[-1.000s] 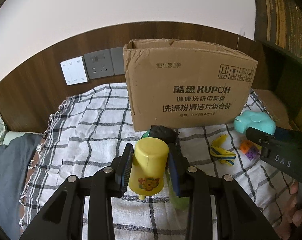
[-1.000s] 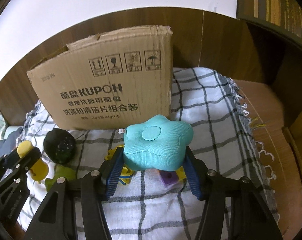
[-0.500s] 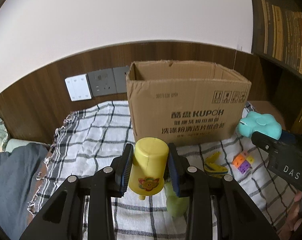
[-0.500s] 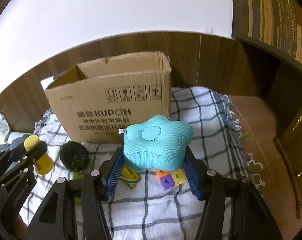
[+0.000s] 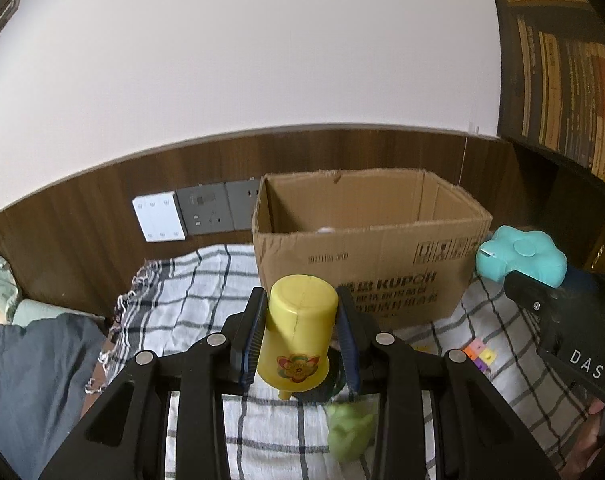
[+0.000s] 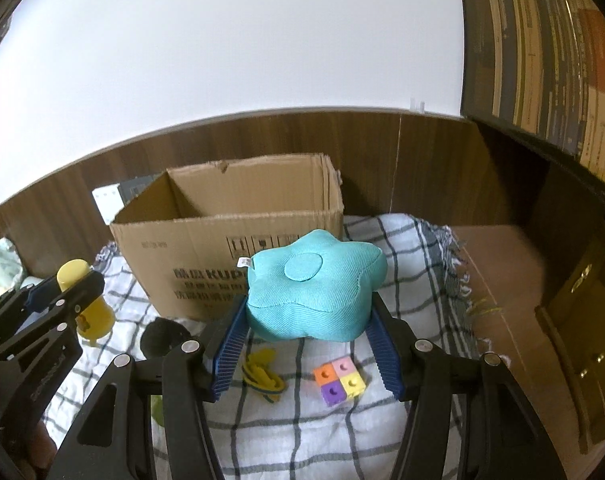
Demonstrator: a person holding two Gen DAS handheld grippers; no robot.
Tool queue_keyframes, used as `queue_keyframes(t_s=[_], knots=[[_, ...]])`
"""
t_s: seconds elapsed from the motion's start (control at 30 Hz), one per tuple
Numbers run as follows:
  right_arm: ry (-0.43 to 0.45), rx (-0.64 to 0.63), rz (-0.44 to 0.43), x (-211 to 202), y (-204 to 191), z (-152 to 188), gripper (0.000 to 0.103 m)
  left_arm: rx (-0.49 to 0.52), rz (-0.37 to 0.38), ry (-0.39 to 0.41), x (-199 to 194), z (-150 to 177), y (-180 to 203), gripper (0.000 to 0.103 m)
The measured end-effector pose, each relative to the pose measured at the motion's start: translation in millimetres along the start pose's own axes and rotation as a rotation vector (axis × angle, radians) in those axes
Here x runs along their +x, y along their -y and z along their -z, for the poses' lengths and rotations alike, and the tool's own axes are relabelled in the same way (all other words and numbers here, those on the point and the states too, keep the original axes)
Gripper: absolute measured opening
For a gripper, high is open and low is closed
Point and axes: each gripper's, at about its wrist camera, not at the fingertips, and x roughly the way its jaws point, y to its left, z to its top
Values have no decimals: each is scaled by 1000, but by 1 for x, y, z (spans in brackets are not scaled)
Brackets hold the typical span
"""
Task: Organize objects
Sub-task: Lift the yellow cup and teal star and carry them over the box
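Note:
My left gripper [image 5: 300,340] is shut on a yellow plastic cup [image 5: 300,338] with a flower sticker, held upside down above the checked cloth. The right gripper [image 6: 308,324] is shut on a teal star-shaped cushion [image 6: 314,284], also lifted off the cloth. Both hang in front of an open cardboard box [image 5: 366,252] [image 6: 222,236], about level with its rim. From the left wrist view the cushion [image 5: 520,256] shows at the right; from the right wrist view the cup [image 6: 82,304] shows at the left.
On the checked cloth [image 6: 302,432] lie a four-colour block [image 6: 338,378], a yellow and blue toy [image 6: 262,374], a black ball [image 6: 162,336] and a green toy [image 5: 348,432]. A bookshelf [image 5: 562,60] stands at the right, wall sockets [image 5: 206,214] behind the box, dark bedding [image 5: 26,380] at the left.
Both grippers have risen with the cup and the cushion still held. The box's open top and inside walls have come into view, and the toys on the cloth look farther below.

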Motion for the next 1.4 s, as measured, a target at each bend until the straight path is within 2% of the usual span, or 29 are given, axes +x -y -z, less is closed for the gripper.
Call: queue_keyframes(t_s=[0.37, 0.9, 1.4], knots=[[53, -5, 6, -4, -7, -25, 58, 5, -3, 50, -1, -29, 0, 34], [94, -12, -5, 12, -7, -61, 58, 25, 10, 76, 23, -60, 5, 34], [76, -20, -22, 47, -12, -95, 58, 58, 34, 86, 58, -93, 8, 34]])
